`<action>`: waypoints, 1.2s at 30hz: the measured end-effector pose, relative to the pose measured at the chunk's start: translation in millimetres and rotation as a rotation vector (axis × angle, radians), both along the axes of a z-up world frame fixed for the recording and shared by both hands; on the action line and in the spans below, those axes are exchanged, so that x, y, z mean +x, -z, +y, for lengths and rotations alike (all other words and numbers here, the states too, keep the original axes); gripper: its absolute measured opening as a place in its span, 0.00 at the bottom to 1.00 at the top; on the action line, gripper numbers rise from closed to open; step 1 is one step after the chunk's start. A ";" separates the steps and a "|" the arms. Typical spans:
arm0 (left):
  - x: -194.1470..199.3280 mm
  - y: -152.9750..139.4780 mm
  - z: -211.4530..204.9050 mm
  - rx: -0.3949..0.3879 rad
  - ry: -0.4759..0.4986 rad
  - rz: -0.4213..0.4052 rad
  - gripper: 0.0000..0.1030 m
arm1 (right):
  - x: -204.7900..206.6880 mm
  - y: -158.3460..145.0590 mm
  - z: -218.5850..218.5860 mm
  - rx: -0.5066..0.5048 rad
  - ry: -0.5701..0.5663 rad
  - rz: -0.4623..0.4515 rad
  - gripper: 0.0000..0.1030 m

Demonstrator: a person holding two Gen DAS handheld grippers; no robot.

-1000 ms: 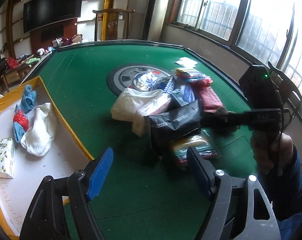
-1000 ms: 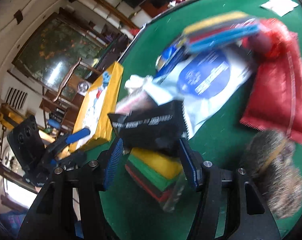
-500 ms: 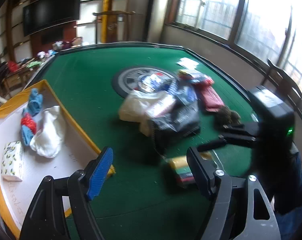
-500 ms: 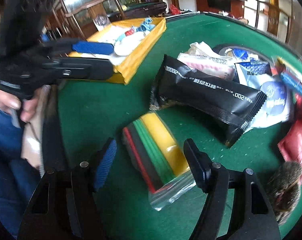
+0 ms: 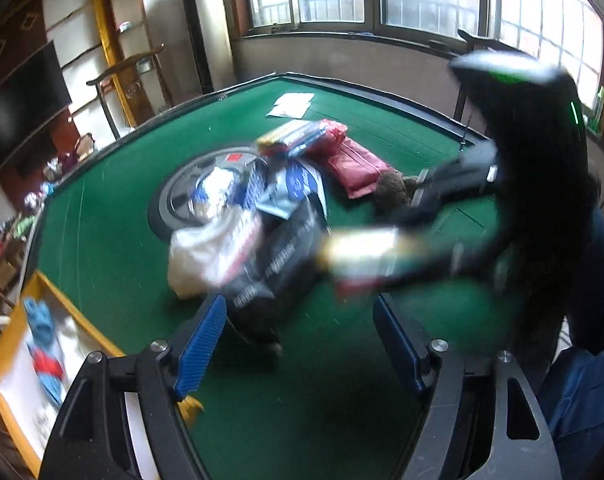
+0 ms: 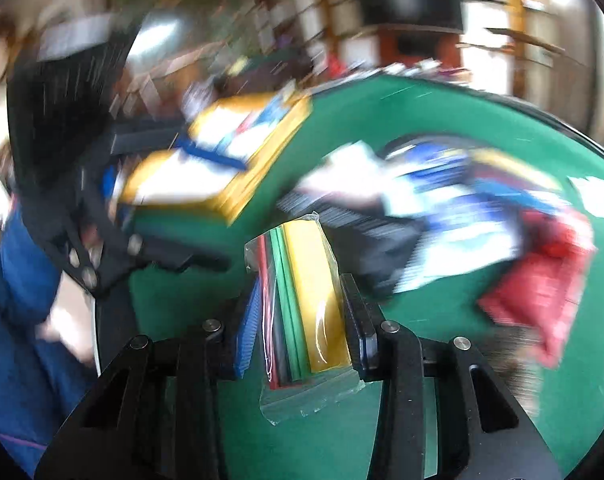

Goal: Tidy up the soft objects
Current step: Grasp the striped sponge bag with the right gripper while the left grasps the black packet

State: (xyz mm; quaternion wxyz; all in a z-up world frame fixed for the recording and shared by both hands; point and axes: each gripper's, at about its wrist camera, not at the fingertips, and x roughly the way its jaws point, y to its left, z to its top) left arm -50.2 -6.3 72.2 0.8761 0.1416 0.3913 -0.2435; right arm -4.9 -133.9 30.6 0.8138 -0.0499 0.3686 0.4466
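A clear bag of yellow, green and red sheets (image 6: 306,280) stands between the pads of my right gripper (image 6: 302,284), whose jaws are closing on it. In the left wrist view the same bag (image 5: 362,252) hangs blurred above the green table (image 5: 102,216), clear of the felt. My left gripper (image 5: 298,308) is open with nothing in it, low over the table in front of the pile. Nearest to it in the pile lie a black packet (image 5: 278,256) and a white bundle (image 5: 194,256).
Further back in the pile lie a blue-and-white pouch (image 5: 298,184), a red packet (image 5: 358,164) and a brown furry thing (image 5: 394,190). A yellow-rimmed tray (image 5: 86,328) with blue and red cloths sits at the left. White paper (image 5: 290,104) lies near the far edge.
My right gripper dropped the black packet, moved over the bag of coloured sheets, closed around it and raised it. Both views have rolled, and the left gripper has shifted sideways.
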 end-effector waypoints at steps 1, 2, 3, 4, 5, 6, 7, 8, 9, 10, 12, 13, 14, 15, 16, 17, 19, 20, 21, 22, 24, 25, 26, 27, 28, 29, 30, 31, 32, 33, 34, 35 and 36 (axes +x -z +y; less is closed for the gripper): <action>3.8 -2.1 -2.1 0.013 0.006 -0.006 0.74 | 9.8 -3.7 -13.8 0.047 0.066 0.017 0.37; 9.2 -4.0 -4.2 0.024 0.011 -0.007 0.74 | 20.0 -5.8 -31.1 0.101 0.135 0.047 0.37; 14.4 -4.7 -6.1 0.030 0.019 -0.006 0.74 | 26.3 -6.9 -42.3 0.137 0.181 0.059 0.37; 20.6 -4.1 -10.4 0.041 0.029 -0.005 0.74 | 31.1 -8.2 -51.3 0.174 0.225 0.068 0.37; 26.3 -1.4 -15.7 0.060 0.044 -0.002 0.74 | 35.2 -8.3 -57.4 0.206 0.246 0.088 0.37; 30.6 2.1 -21.0 0.081 0.061 0.002 0.74 | 36.1 -8.6 -61.1 0.227 0.254 0.100 0.37; 34.5 6.4 -26.1 0.103 0.078 0.004 0.74 | 36.6 -9.0 -64.0 0.248 0.266 0.105 0.37; 39.8 12.6 -31.5 0.132 0.093 0.008 0.74 | 36.8 -8.9 -66.7 0.262 0.274 0.110 0.37; 44.9 18.6 -34.7 0.157 0.093 0.014 0.74 | 36.6 -8.3 -68.5 0.264 0.274 0.115 0.37; 50.3 26.1 -38.0 0.180 0.096 0.032 0.74 | 35.6 -7.7 -70.0 0.266 0.276 0.118 0.37; 54.6 40.6 -45.3 0.234 0.125 0.051 0.74 | 35.4 -8.7 -71.2 0.276 0.273 0.129 0.37; 55.0 45.4 -47.6 0.263 0.127 0.041 0.74 | 36.0 -8.4 -68.8 0.281 0.265 0.136 0.37; 56.8 51.2 -49.1 0.305 0.115 0.023 0.74 | 35.7 -8.7 -69.6 0.287 0.262 0.140 0.37; 59.4 56.4 -49.4 0.337 0.092 0.019 0.74 | 37.7 -8.6 -63.2 0.294 0.262 0.142 0.37; 61.2 60.5 -48.8 0.350 0.071 0.020 0.74 | 37.4 -8.7 -62.7 0.296 0.259 0.142 0.37; 62.9 63.9 -48.0 0.346 0.051 0.020 0.74 | 38.2 -8.0 -62.3 0.295 0.259 0.141 0.37; 62.8 66.0 -44.5 0.299 0.022 0.024 0.69 | 40.2 -6.3 -62.3 0.299 0.269 0.149 0.37; 63.3 65.9 -40.4 0.246 0.009 0.055 0.62 | 40.4 -4.9 -62.9 0.300 0.266 0.162 0.37; 63.7 65.8 -37.4 0.205 0.003 0.088 0.59 | 41.4 -3.9 -62.9 0.302 0.268 0.171 0.37; 63.9 65.1 -34.9 0.178 -0.007 0.106 0.54 | 40.9 -3.2 -63.9 0.305 0.272 0.178 0.37; 62.2 64.6 -32.5 0.154 -0.031 0.130 0.49 | 41.8 -1.6 -64.3 0.310 0.267 0.193 0.37; 58.7 63.4 -33.2 0.163 -0.038 0.125 0.48 | 43.3 -0.7 -64.2 0.316 0.267 0.200 0.37; 54.8 61.5 -34.6 0.162 -0.037 0.116 0.48 | 42.4 -1.0 -65.4 0.318 0.268 0.202 0.37; 51.3 59.8 -34.5 0.145 -0.041 0.115 0.48 | 40.1 -2.2 -65.0 0.316 0.267 0.202 0.37; 49.2 58.6 -32.4 0.124 -0.051 0.121 0.48 | 39.2 -2.4 -64.1 0.311 0.267 0.199 0.37; 46.6 57.4 -30.0 0.099 -0.064 0.124 0.48 | 38.8 -2.8 -63.6 0.310 0.269 0.196 0.37; 43.5 55.4 -26.6 0.069 -0.071 0.122 0.48 | 38.3 -2.9 -63.1 0.309 0.268 0.194 0.37; 41.4 54.1 -23.9 0.042 -0.070 0.127 0.48 | 38.3 -2.7 -61.9 0.306 0.266 0.195 0.37; 37.9 51.6 -21.1 0.006 -0.076 0.130 0.48 | 38.7 -2.6 -62.3 0.305 0.267 0.199 0.37; 35.6 49.7 -19.0 -0.015 -0.083 0.132 0.48 | 39.2 -2.4 -62.4 0.305 0.270 0.201 0.37; 34.9 50.2 -19.2 -0.030 -0.083 0.134 0.48 | 39.6 -1.2 -62.8 0.306 0.270 0.203 0.37; 31.0 46.8 -17.3 -0.061 -0.079 0.132 0.48 | 39.5 -0.8 -62.6 0.303 0.268 0.204 0.37; 28.2 44.4 -14.1 -0.080 -0.079 0.129 0.48 | 40.5 -1.2 -62.3 0.302 0.269 0.203 0.37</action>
